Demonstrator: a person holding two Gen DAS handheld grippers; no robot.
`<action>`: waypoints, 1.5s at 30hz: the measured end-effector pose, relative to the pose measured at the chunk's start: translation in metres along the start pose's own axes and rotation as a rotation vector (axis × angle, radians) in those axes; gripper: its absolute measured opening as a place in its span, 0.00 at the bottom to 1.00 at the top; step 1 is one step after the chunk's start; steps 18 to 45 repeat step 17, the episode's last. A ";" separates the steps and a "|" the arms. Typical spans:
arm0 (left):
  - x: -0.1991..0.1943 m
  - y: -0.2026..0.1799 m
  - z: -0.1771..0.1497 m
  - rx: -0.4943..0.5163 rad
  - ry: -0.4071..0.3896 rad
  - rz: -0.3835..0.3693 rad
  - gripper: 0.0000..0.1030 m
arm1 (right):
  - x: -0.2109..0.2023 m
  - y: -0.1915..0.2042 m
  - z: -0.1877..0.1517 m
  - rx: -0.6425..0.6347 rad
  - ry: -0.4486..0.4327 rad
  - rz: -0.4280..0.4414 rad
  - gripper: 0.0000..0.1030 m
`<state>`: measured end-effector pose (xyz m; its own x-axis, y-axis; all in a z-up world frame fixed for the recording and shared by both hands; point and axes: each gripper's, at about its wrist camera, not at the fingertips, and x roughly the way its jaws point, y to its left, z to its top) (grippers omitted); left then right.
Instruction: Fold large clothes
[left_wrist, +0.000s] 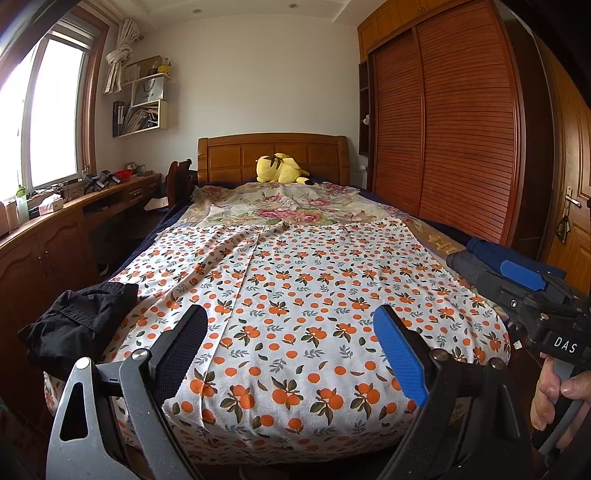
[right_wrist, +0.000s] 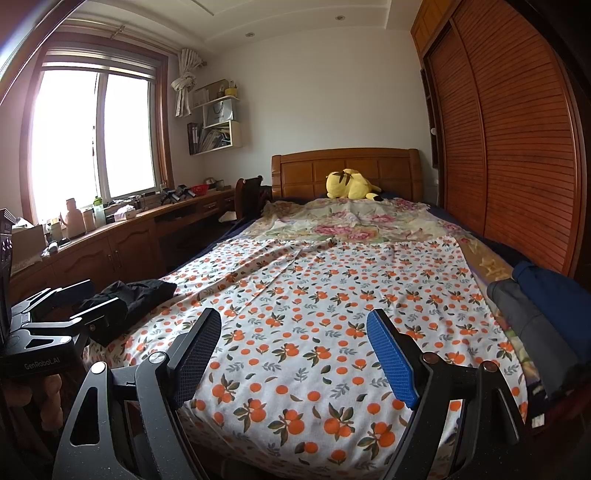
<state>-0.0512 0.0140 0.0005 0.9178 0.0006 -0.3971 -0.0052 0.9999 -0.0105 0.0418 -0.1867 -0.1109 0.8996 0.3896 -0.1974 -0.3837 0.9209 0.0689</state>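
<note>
A crumpled black garment (left_wrist: 77, 325) lies on the left edge of the bed (left_wrist: 295, 295), which is covered by an orange-fruit print sheet. My left gripper (left_wrist: 291, 354) hovers open over the foot of the bed, with nothing between its fingers. In the right wrist view the black garment (right_wrist: 136, 295) sits just beyond the left gripper (right_wrist: 92, 297). My right gripper (right_wrist: 295, 354) is open and empty too, above the sheet's near end. The right gripper (left_wrist: 509, 277) also shows at the right of the left wrist view, held by a person's hand (left_wrist: 557, 391).
Grey and blue clothes (right_wrist: 535, 321) are piled on the bed's right edge. A yellow plush toy (left_wrist: 279, 168) rests by the headboard. A wooden desk with clutter (right_wrist: 122, 221) runs along the left under the window. A slatted wardrobe (left_wrist: 461, 129) lines the right.
</note>
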 end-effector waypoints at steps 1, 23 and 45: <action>0.000 0.000 0.000 0.000 0.000 0.000 0.89 | 0.000 0.000 0.000 0.000 0.000 0.001 0.80; -0.005 -0.005 0.003 -0.006 -0.008 -0.001 0.89 | -0.002 -0.003 0.000 -0.007 -0.002 0.003 0.80; -0.005 -0.005 0.003 -0.006 -0.008 -0.001 0.89 | -0.002 -0.003 0.000 -0.007 -0.002 0.003 0.80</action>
